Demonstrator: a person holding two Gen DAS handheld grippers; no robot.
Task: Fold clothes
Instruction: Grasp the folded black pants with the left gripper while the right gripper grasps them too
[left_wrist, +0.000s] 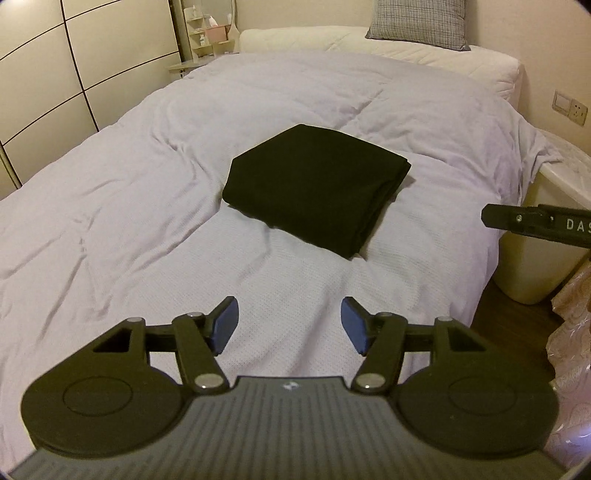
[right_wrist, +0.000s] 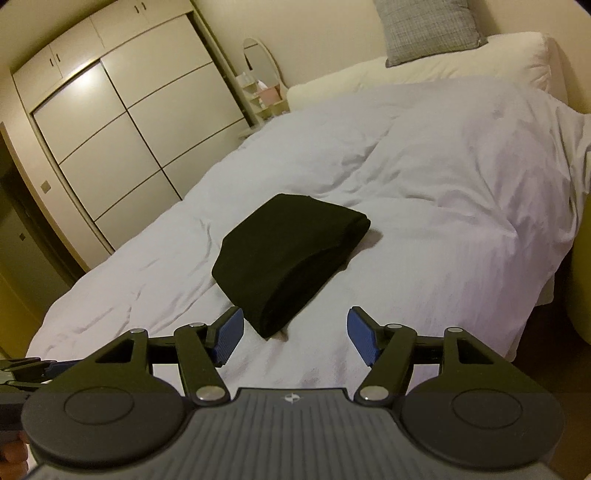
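Note:
A black garment (left_wrist: 314, 188) lies folded into a thick rectangle in the middle of the bed's pale duvet (left_wrist: 147, 155). My left gripper (left_wrist: 289, 325) is open above the duvet, well short of the garment, with nothing between its blue pads. In the right wrist view the same folded garment (right_wrist: 288, 258) lies just ahead, and my right gripper (right_wrist: 295, 334) is open and empty, close behind its near corner. The right gripper's black finger (left_wrist: 535, 221) pokes into the left wrist view from the right edge.
A cream headboard cushion (left_wrist: 369, 44) and a grey checked pillow (left_wrist: 417, 18) sit at the bed's far end. Wardrobe doors (right_wrist: 129, 122) line the left side. A shelf of small items (left_wrist: 207, 33) stands in the far corner. A pale bin (left_wrist: 532, 258) stands beside the bed.

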